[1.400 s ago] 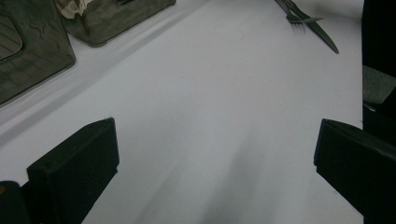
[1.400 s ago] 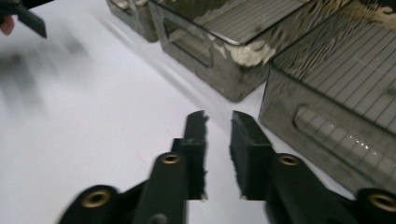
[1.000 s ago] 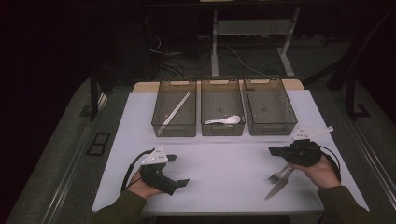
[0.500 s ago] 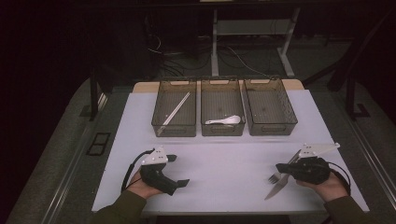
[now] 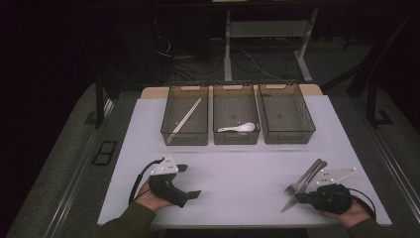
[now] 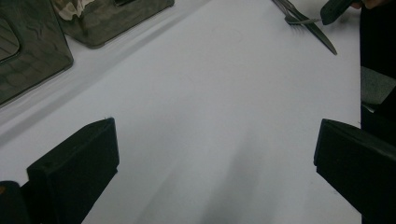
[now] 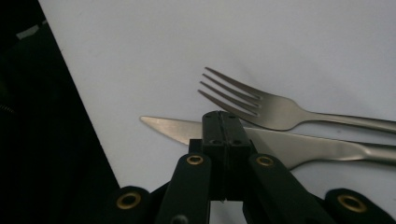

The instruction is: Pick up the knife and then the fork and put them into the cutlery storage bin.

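Your right gripper [image 5: 300, 198] has come down and toward the near right corner of the white bench [image 5: 237, 163] since a second ago, when it hung higher beside the cutlery. Now its fingers [image 7: 223, 130] are pressed together with nothing between them, their tips right over the blade of the steel table knife [image 7: 299, 147], just short of the steel fork [image 7: 261, 105]. I judge you are lining up on the knife rather than gripping it, so the fingers would have to spread before any pick.

The knife and fork lie side by side, touching or nearly so, at the near right of the bench, handles pointing away toward the smoky translucent right-hand bin [image 5: 286, 113], which looks empty. The middle bin [image 5: 236, 119] holds a white ceramic soup spoon [image 5: 238, 128] and the left bin [image 5: 184, 119] a pair of pale chopsticks [image 5: 187, 115].

Your left gripper [image 5: 185, 181] has stayed put at the near left, its fingers [image 6: 74, 168] spread wide over bare bench.

Mind the edges: the knife tip lies close to the bench's near edge, and your right hand sits almost at the corner. The fork crowds the knife on the far side, so a wide spread may nudge it. Between the cutlery and the bins the bench lies open for a carry.
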The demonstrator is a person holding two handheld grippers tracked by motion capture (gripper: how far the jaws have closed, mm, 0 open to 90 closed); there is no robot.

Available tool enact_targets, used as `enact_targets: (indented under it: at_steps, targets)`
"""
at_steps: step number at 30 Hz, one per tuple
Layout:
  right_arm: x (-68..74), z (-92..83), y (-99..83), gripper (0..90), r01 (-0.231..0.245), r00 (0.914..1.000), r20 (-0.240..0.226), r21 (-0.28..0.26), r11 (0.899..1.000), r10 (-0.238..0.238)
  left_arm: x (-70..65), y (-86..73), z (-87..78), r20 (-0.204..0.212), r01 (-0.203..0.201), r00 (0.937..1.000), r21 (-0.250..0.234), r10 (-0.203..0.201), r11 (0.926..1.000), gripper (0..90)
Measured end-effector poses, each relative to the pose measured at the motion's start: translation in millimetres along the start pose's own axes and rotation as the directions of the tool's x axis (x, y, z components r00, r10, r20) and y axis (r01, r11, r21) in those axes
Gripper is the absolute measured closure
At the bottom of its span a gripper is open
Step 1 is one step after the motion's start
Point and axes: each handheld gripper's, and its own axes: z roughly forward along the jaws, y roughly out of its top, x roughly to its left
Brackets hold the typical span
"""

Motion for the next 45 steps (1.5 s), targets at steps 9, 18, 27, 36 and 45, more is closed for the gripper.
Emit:
enact_targets:
  at_steps: [9,18,27,36,45]
  targets:
    - [0.8,8.9,7.0,89.6,0.021,0.9996,-0.018,0.025,0.999,-0.021,-0.3,0.3,-0.1,-0.001,-0.004,1.0000,0.001,0.004,1.0000,0.0]
    - [-0.7,19.7,19.1,89.6,0.044,0.9989,-0.018,0.034,0.998,-0.043,-0.2,0.2,-0.1,-0.001,-0.003,1.0000,0.001,0.003,1.0000,0.0]
    - [-10.8,35.5,39.7,89.6,0.046,0.9989,-0.007,0.034,0.998,-0.046,-0.8,0.3,0.5,-0.002,0.000,1.0000,-0.005,0.000,1.0000,0.0]
    - [-23.1,58.8,66.1,89.6,0.070,0.9975,0.007,0.045,0.997,-0.070,-0.5,0.2,0.1,-0.001,0.000,1.0000,-0.005,0.000,1.0000,0.0]
    - [-39.8,76.9,90.2,89.6,0.063,0.9971,0.039,0.044,0.997,-0.064,-0.4,0.0,0.0,0.000,0.000,1.0000,-0.006,0.000,1.0000,0.0]
